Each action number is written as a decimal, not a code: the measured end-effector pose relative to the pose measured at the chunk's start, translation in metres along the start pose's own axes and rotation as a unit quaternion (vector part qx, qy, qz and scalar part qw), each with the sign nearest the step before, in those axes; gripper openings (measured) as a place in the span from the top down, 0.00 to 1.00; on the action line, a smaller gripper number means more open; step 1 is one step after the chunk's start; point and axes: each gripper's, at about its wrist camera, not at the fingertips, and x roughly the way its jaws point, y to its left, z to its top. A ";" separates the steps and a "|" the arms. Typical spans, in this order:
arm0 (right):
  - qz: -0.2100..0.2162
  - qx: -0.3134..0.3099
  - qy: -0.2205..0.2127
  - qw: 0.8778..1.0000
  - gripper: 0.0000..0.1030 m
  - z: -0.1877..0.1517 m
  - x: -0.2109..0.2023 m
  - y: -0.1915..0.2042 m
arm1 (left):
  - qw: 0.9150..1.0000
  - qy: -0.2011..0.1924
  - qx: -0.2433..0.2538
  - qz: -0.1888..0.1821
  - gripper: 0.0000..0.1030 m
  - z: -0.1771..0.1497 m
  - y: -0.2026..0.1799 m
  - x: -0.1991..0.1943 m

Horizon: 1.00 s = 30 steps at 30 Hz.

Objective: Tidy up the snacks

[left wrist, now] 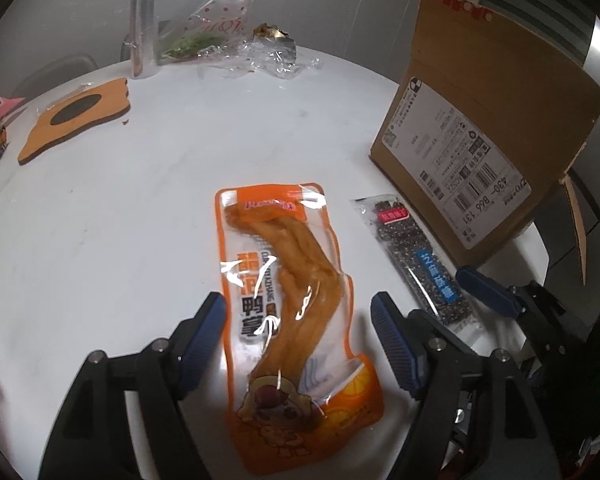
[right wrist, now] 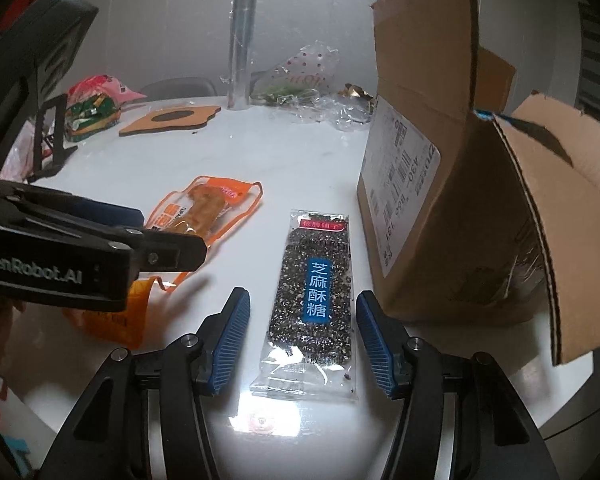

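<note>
The left gripper [left wrist: 298,344] hung over the white table [left wrist: 140,200] with its blue-padded fingers [left wrist: 204,336] spread apart, one on each side of the orange duck-foot snack pack [left wrist: 288,312]. The pack lay flat on the tabletop between them, and neither pad touched it. Just beside it, toward the table's right edge, lay the black sesame candy bar [right wrist: 314,292] in its clear wrapper with a blue label. The right gripper [right wrist: 300,336] straddled that bar in the same way: fingers apart, the bar flat on the table between the pads, a gap showing on both sides.

An open cardboard box [right wrist: 440,160] with a shipping label stood at the table's right edge, just beyond the sesame bar, one flap hanging outward toward the right gripper. Near the far edge stood an upright roll of clear film [right wrist: 242,52], with crumpled clear plastic bags [left wrist: 260,56] beside it. A flat wooden coaster [left wrist: 76,116] with a dark oval centre lay toward the far left, and past it, at the left edge, sat a pink bag of wrapped snacks [right wrist: 96,104].
</note>
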 end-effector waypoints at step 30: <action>0.077 -0.030 -0.008 0.997 0.43 -0.003 -0.011 -0.002 | 0.998 0.004 0.053 0.013 0.31 -0.011 0.009 -0.011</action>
